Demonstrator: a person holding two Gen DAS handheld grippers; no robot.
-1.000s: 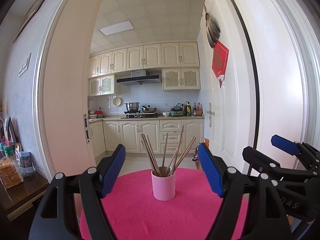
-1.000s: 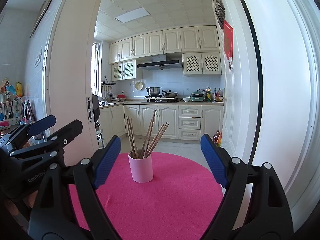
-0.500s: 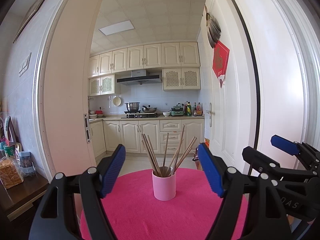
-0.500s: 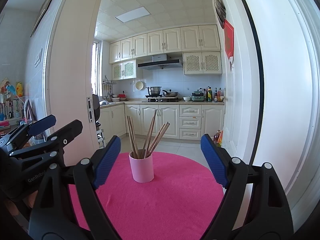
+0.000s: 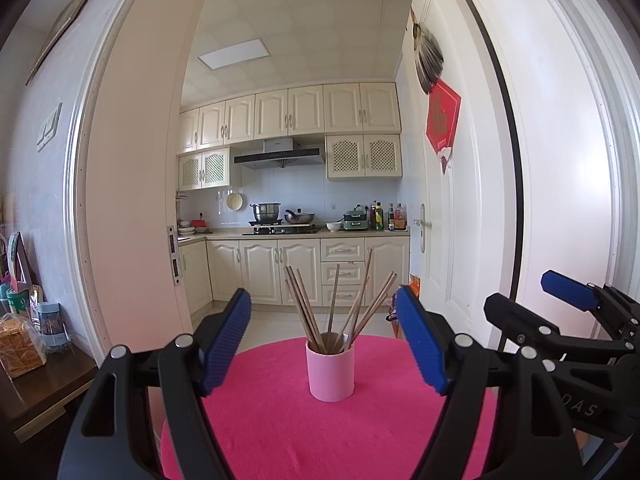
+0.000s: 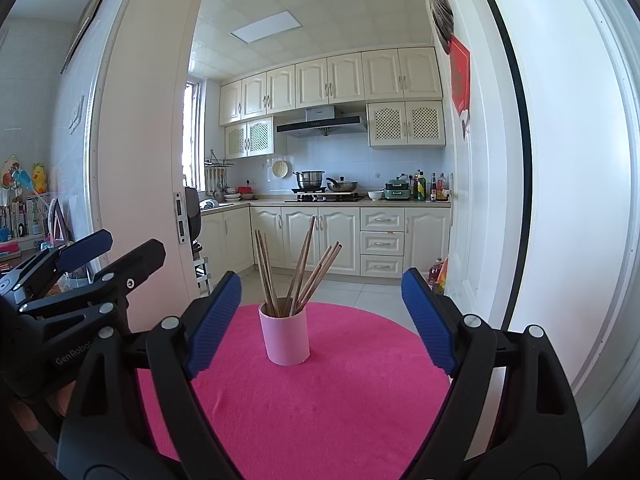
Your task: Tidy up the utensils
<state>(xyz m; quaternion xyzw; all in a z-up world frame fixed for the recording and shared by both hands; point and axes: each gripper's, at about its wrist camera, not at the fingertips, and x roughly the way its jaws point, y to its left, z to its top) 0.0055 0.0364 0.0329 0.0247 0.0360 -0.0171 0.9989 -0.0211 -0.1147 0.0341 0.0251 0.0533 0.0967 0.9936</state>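
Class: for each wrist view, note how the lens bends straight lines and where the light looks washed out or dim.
Left wrist view: the door frame bows outward, the corners go black, the pink cup stays sharp. Right wrist view: same barrel bend, the white door glares bluish-white, and the magenta tablecloth looks oversaturated.

Readable text: "GenRobo…", cut off, white on the black body of the left gripper (image 6: 94, 252), left edge of right wrist view. "DAS", partial, on the right gripper (image 5: 532, 300) body, right edge of left wrist view. Red door hanging (image 5: 442, 118): gold character, illegible.
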